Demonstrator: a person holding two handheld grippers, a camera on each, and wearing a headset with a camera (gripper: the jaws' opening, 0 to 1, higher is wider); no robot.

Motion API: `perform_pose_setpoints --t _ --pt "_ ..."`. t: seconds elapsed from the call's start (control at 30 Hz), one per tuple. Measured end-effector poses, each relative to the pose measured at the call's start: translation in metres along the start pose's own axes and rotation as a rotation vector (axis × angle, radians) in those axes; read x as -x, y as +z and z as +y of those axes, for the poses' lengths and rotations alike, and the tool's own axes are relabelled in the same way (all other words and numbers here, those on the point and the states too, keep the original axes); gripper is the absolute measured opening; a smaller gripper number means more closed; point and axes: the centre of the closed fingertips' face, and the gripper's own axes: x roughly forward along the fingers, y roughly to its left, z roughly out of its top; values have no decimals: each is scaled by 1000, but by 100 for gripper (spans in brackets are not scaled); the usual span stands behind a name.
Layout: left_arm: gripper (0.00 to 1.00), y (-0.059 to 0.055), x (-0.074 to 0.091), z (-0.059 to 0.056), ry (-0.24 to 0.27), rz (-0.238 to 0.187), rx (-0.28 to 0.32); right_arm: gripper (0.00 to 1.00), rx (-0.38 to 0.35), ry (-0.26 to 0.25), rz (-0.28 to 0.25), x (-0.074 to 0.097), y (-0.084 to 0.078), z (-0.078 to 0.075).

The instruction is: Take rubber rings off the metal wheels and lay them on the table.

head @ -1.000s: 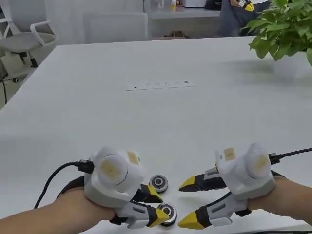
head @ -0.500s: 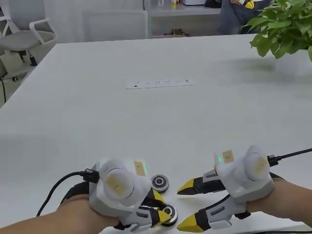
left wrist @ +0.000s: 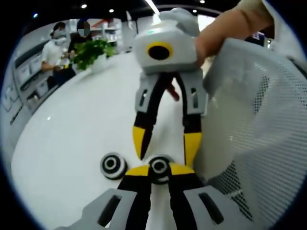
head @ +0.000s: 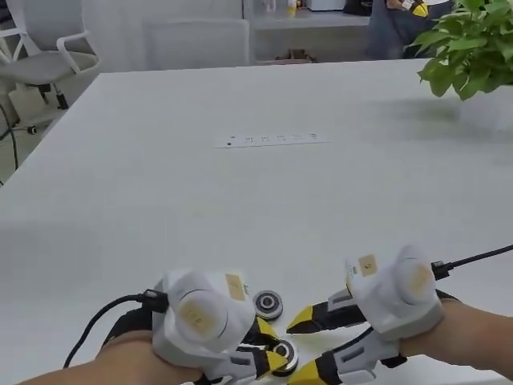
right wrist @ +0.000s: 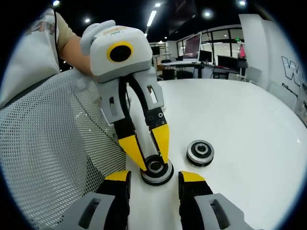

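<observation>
- Two wheels lie flat on the white table [head: 160, 200] by its near edge: a near wheel [head: 283, 351] and, just beyond it and a little to the left, a far wheel [head: 268, 304]. They are close but apart.
- Left tool [head: 271, 346] is clenched on the near wheel, which rests on the table between its yellow tips.
- From the right gripper view, the left tool [right wrist: 146, 148] comes down on the near wheel [right wrist: 156, 168], with one tip at its outer edge and the other by its hub.
- Right tool [head: 293, 354] is released, its jaws spread wide. The tips point at the near wheel from its right, one to each side. I cannot tell whether they touch it.
- From the left gripper view, the right tool [left wrist: 165, 146] hangs just past the near wheel [left wrist: 159, 165], and the far wheel [left wrist: 113, 166] sits to that wheel's left.
- Each wheel has a dark ring [right wrist: 200, 163] on it, around a metal hub.
- A socket strip [head: 271, 139] lies well beyond the near wheel.
- A plant [head: 473, 48] stands farther off still, to the right.
</observation>
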Motion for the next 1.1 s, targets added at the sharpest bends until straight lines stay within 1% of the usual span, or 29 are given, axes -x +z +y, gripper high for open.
perform_pose_setpoints --t 0.17,0.27,0.4,0.57,0.67,0.77,1.1 --pt "13 -1 -1 2 9 1 1 36 20 0 26 -4 -3 -5" --pt "13 -1 -1 2 10 -2 7 34 21 1 28 -6 -1 -6" --pt "13 1 -1 1 10 -5 8 28 39 -7 29 -7 -2 -5" --pt "13 1 -1 2 10 -6 10 26 17 -23 23 -2 -5 -5" --pt "13 5 0 -1 11 -6 10 24 30 -35 25 2 -7 -4" --pt "13 7 1 -2 12 -6 10 22 27 -43 27 5 -8 -5" --pt "13 1 -1 5 16 -5 14 16 16 -55 28 10 -10 -6"
